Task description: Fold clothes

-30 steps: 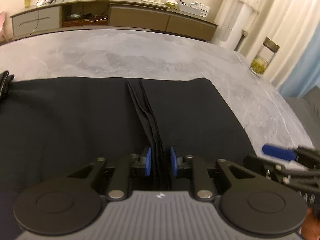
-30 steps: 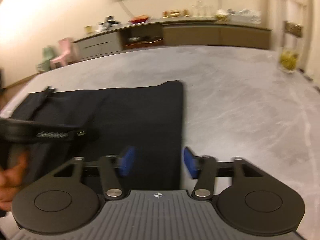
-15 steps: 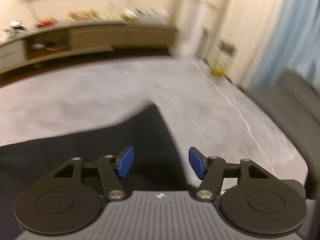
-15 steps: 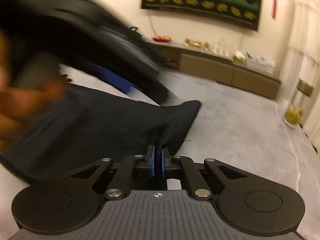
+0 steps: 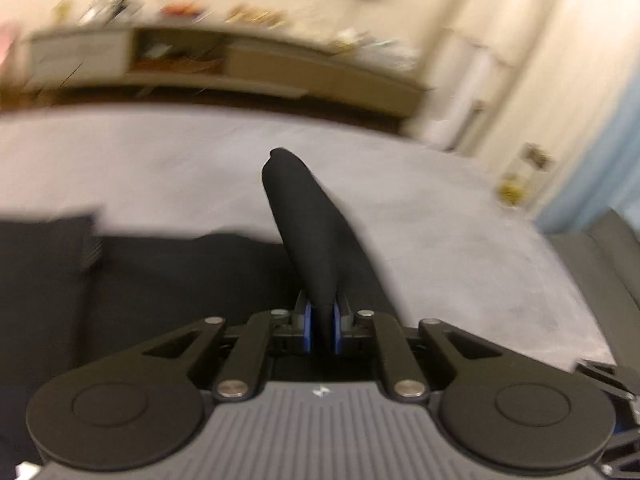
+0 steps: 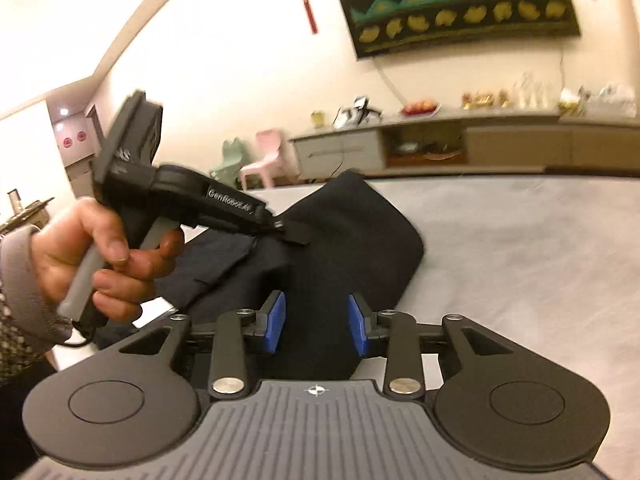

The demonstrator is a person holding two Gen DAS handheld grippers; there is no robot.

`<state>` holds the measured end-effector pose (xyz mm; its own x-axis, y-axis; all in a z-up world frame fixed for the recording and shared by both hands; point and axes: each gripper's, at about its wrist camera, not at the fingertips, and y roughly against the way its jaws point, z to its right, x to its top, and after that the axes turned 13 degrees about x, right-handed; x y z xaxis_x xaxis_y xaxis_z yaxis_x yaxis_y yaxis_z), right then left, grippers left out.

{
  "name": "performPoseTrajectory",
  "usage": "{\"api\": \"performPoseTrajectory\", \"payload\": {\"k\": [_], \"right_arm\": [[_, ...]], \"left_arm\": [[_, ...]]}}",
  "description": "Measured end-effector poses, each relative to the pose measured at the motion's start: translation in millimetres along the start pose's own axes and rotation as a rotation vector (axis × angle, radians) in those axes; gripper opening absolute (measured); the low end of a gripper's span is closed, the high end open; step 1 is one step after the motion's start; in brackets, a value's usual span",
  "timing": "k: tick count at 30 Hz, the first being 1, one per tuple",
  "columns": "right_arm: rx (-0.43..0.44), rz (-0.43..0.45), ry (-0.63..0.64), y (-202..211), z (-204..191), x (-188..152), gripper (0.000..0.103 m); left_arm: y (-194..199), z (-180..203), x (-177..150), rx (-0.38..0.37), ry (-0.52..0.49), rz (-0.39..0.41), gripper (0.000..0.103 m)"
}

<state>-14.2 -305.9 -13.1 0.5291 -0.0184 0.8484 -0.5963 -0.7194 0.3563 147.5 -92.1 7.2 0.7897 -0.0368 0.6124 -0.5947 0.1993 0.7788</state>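
The left gripper is pinching a raised fold of the black garment between its blue fingers, which have just been closing. The rest of the cloth is lying on the grey marbled bench. The right gripper is standing spread, its fingers having just been opening, with dark fabric passing between them unpressed. A hand is gripping the left tool's handle.

The left wrist view is motion-blurred: items on the sideboard cannot be told. The black garment hides the table's near edge.
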Motion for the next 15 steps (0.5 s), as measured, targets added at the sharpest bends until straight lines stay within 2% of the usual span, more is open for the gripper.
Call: {"api": "performPoseTrajectory", "payload": {"k": [1, 2, 4, 6, 8, 10, 13, 15], "right_arm": [[-0.001, -0.038, 0.003, -12, -1, -1, 0.037], [-0.008, -0.078, 0.013, -24, -2, -2, 0.037], [-0.030, -0.154, 0.044, -48, -7, -6, 0.037], [-0.065, -0.207, 0.083, -62, -12, -11, 0.037], [-0.094, -0.241, 0.111, -72, -15, -16, 0.037], [-0.111, -0.264, 0.129, -79, -18, -22, 0.037], [-0.124, -0.281, 0.138, -86, -27, -34, 0.037], [-0.129, -0.281, 0.143, -87, -29, -37, 0.037]], "left_arm": [[-6, -12, -4, 0.021, 0.020, -0.028, 0.018], [-9, -19, -8, 0.035, 0.038, -0.045, 0.030], [-9, -30, -17, 0.026, 0.076, -0.055, 0.040], [-5, -35, -28, 0.008, 0.078, -0.058, 0.045], [-2, -39, -39, -0.001, 0.076, -0.061, 0.045], [-3, -38, -46, 0.016, 0.062, -0.063, 0.039], [1, -39, -54, 0.052, 0.043, -0.025, 0.010], [10, -43, -55, 0.045, 0.069, -0.001, 0.005]]}}
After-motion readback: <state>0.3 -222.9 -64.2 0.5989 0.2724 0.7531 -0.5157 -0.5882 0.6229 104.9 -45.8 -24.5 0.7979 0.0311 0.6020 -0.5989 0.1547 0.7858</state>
